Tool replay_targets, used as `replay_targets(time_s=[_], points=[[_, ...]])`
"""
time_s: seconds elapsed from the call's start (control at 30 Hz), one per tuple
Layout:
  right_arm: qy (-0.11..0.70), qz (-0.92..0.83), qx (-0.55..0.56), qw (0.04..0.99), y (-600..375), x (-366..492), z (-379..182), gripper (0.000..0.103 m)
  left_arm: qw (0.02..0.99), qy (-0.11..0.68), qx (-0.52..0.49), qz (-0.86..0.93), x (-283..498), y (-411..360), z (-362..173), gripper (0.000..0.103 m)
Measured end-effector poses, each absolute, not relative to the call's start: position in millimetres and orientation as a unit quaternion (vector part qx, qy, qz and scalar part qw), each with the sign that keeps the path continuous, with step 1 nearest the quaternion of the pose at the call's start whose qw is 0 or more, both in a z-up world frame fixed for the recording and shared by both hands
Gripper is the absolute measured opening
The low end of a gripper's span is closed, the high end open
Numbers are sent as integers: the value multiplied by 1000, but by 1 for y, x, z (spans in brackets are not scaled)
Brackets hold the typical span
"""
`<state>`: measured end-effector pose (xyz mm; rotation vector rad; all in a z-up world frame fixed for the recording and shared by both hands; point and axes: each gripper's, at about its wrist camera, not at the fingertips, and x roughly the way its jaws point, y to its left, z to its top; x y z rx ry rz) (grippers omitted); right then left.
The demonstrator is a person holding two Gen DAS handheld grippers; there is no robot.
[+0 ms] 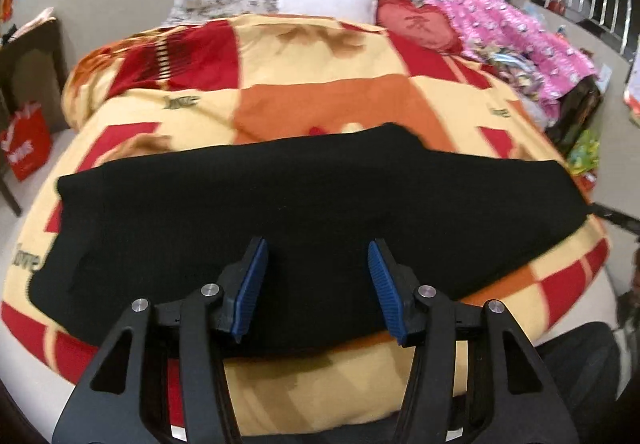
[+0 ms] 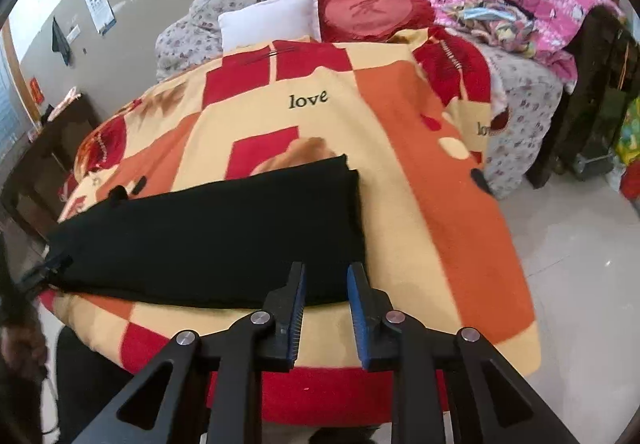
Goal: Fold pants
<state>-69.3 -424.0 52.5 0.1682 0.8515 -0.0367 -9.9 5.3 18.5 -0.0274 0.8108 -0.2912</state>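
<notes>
left tongs (image 1: 318,286) agape, right tongs (image 2: 326,310) parted (narrower)

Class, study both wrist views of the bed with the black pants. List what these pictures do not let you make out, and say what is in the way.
- Black pants: seams, waistband and layers; left wrist view, cloth too dark and blurred.
- Pants' left end: right wrist view, merges with a dark object near the frame edge.
- Quilt lettering: left wrist view, blurred.
- Left claw and right claw: open; handles cut off by the bottom edges.
</notes>
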Motion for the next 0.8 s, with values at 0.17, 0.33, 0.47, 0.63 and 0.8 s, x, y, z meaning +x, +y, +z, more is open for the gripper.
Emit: replay_targets(time_s=[0.17, 0.33, 0.47, 0.63, 0.8], points=[[425, -30, 200, 882, -442, -71, 20, 25, 904, 388, -13, -180, -20, -24, 13, 66], [405, 12, 341, 848, -458, -94, 10, 33, 912, 369, -28, -175, -23, -25, 11, 71], [383, 11, 408, 828, -468, -91, 6, 33, 912, 366, -41, -182, -24, -20, 10, 71], [387, 8, 441, 810, -474, -70, 7, 33, 913, 365, -36, -179, -26, -19, 10, 71], [392, 17, 441, 807, -473, -70, 5, 33, 913, 365, -40, -181, -27, -19, 11, 71]])
